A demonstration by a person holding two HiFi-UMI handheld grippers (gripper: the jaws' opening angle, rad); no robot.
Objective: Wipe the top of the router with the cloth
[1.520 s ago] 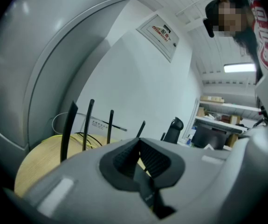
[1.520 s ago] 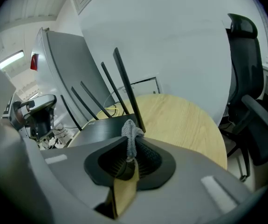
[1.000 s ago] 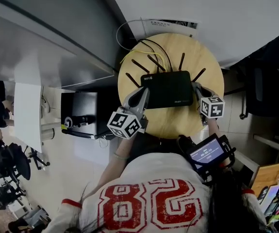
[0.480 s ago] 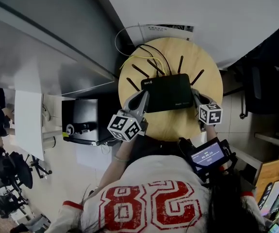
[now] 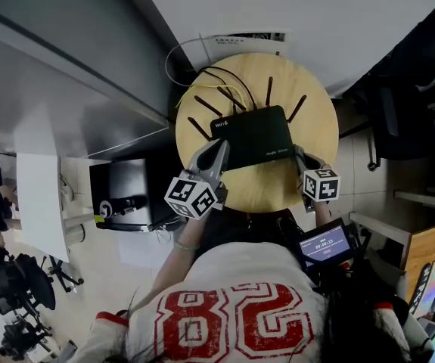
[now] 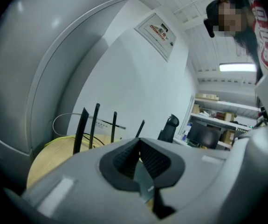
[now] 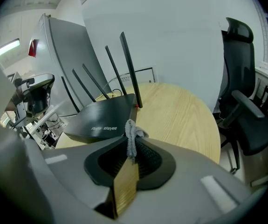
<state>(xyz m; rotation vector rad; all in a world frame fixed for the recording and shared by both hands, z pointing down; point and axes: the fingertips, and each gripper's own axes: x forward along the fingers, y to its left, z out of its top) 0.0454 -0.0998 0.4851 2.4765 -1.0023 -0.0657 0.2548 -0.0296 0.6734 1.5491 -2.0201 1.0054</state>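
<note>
R gripper (image 5: pixel 299 155) slid back to router (image 5: pixel 253 136) corner, fingers pinching mostly-hidden cloth (image 7: pixel 131 135); L gripper (image 5: pixel 219 148) fingers clenched.

Router (image 5: pixel 256 137): black, flat, rectangular, with white print on the top face and near edge. Thin black antennas are raised along the far edge. It is laid on the round wooden table (image 5: pixel 278 191), and its left near corner is clamped in the left gripper (image 5: pixel 219 148). Cloth (image 7: pixel 130 129): small, grey and bunched. It is pinched upright in the right gripper (image 7: pixel 133 146), just beside the router's right near corner.
</note>
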